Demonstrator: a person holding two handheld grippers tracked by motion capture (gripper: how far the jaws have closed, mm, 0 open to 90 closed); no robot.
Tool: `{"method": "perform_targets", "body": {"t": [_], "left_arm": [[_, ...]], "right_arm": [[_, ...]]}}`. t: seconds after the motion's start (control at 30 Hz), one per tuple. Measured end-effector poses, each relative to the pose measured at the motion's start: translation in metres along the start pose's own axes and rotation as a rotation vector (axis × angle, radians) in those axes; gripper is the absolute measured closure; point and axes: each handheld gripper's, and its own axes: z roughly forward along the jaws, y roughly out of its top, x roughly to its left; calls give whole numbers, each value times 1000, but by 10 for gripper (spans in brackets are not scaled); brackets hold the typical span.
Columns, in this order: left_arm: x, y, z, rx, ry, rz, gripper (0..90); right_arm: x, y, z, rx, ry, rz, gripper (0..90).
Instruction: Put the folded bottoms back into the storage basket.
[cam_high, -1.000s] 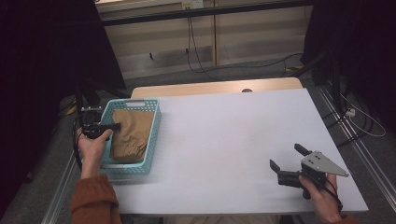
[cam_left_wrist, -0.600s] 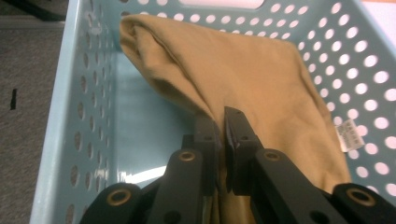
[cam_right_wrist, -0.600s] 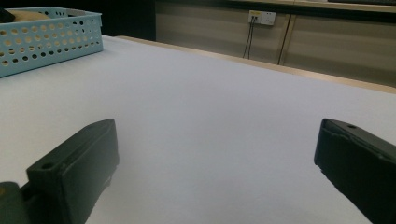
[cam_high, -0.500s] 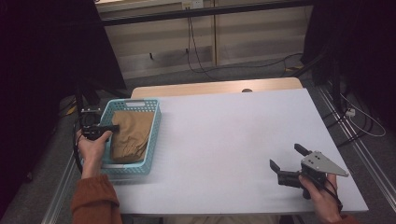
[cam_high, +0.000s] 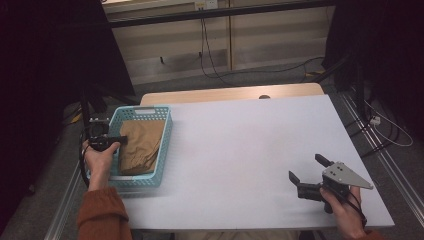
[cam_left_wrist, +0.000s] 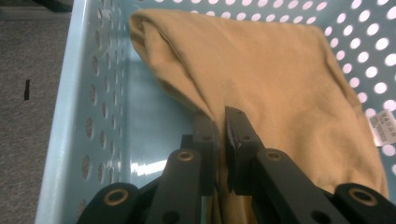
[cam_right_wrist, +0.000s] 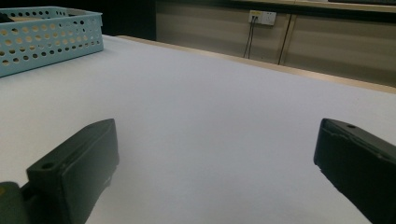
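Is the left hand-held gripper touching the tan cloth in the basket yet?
Touching. The left gripper view shows the left hand-held gripper with its jaws closed on a fold of the tan cloth.

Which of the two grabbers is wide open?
The right gripper, resting on the bare table, has its jaws spread wide. The left gripper is pinched shut on the tan cloth in the basket.

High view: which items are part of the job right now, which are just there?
In play:
tan cloth, pinched by the left tool
blue basket holding the cloth

Idle or background:
right tool, open over bare white table
floor cables
wall outlet
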Motion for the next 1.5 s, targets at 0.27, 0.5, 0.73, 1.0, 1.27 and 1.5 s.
{"method": "perform_targets", "body": {"t": [0.27, 0.5, 0.73, 1.0, 1.27, 1.5], "left_arm": [[-1, 0, 4, 44, 35, 18, 841], [0, -1, 8, 77, 51, 27, 813], [1, -2, 8, 88, 79, 23, 736], [1, -2, 8, 69, 81, 16, 709], [-1, -1, 6, 52, 55, 20, 645], [-4, 3, -1, 33, 43, 36, 576]], "right_arm": [[0, 0, -1, -2, 2, -6, 1], [0, 0, -1, -2, 5, -6, 1], [0, 0, -1, -2, 6, -6, 1], [0, 0, 0, -1, 8, -6, 3], [0, 0, 0, -1, 8, -5, 3], [1, 0, 0, -3, 10, -3, 3]]}}
